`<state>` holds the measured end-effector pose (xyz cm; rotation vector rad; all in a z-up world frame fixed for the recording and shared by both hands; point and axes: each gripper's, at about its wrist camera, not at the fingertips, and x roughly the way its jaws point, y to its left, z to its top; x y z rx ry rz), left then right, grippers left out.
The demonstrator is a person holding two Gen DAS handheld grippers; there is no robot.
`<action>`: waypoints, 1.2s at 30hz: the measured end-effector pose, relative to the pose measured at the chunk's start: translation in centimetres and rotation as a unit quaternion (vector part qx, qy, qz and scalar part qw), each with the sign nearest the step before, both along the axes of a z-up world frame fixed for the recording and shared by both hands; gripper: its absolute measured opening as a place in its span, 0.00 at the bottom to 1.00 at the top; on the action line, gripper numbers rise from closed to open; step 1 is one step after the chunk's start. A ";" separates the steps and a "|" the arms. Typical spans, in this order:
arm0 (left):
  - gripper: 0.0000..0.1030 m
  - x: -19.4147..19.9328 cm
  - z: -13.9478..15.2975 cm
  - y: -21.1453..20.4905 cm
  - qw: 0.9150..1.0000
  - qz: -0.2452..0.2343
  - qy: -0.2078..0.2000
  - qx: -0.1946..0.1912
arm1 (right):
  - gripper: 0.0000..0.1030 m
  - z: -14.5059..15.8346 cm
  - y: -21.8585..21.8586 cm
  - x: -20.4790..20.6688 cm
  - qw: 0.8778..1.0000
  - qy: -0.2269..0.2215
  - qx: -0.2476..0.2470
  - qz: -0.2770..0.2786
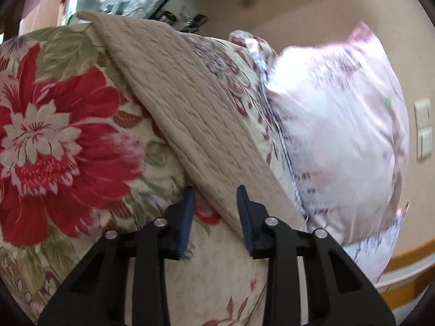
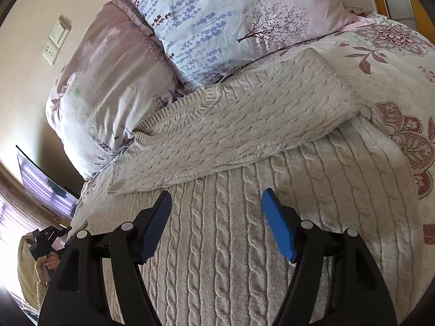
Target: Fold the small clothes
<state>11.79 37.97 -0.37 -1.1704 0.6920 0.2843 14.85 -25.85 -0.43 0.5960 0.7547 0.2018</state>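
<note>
Now, left view: the left tongs (image 1: 216, 198) stand narrowly parted and empty, a ribbed beige sweater (image 1: 187, 114) (soft, blurred) running diagonally away just ahead over the floral quilt (image 1: 62, 125). Right view: the right tongs (image 2: 216, 203) gape wide above the cable-knit sweater (image 2: 231, 217), its folded sleeve (image 2: 231, 133) lying crosswise ahead, pillows (image 2: 217, 21) beyond.

Sweater (image 2: 231, 141) lies on bedspread (image 2: 394, 62), pillows (image 2: 217, 21) behind it.
</note>
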 end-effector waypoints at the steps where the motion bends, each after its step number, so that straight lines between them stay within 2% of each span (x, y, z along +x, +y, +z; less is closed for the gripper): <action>1: 0.30 0.3 -0.2 0.4 1.000 0.009 -0.005 -0.009 | 0.68 0.0 0.0 0.0 1.000 0.000 0.001 0.000; 7: 0.18 0.7 -1.2 2.4 0.998 0.042 -0.017 -0.048 | 0.68 -0.1 -0.1 -0.1 1.000 -0.001 0.008 0.002; 10: 0.06 0.6 -1.3 2.5 0.998 0.041 -0.017 -0.051 | 0.69 -0.1 -0.1 -0.1 1.000 -0.001 0.011 0.003; 12: 0.06 0.6 -0.8 2.0 0.998 0.037 -0.025 -0.046 | 0.69 -0.1 -0.1 0.0 1.000 -0.001 0.013 0.005; 15: 0.05 1.0 1.8 0.7 0.997 0.016 -0.067 -0.034 | 0.69 -0.2 -0.2 0.0 1.000 -0.002 0.017 0.006; 21: 0.05 4.0 7.4 -5.5 0.986 -0.066 -0.151 -0.024 | 0.69 -0.3 -0.2 0.0 1.000 -0.003 0.024 0.008; 24: 0.05 6.0 9.4 -10.6 0.975 -0.125 -0.181 -0.026 | 0.69 -0.2 -0.1 -0.1 1.000 0.001 0.023 0.014; 28: 0.05 9.2 10.2 -20.6 0.951 -0.239 -0.192 -0.028 | 0.69 0.4 -0.1 -0.8 0.999 0.001 0.027 0.018; 31: 0.05 11.2 8.1 -28.8 0.935 -0.316 -0.158 -0.018 | 0.69 1.0 -0.4 -1.3 1.000 -0.003 0.019 0.012; 33: 0.06 12.5 5.5 -34.7 0.919 -0.381 -0.098 0.008 | 0.69 1.5 -1.0 -1.5 1.000 -0.004 0.005 0.000; 34: 0.08 12.9 4.2 -36.7 0.911 -0.407 -0.066 0.019 | 0.69 1.8 -1.4 -1.6 1.000 -0.002 -0.004 -0.007; 36: 0.14 13.0 2.3 -38.4 0.901 -0.431 -0.030 0.023 | 0.69 2.3 -1.8 -1.6 1.000 0.003 -0.014 -0.012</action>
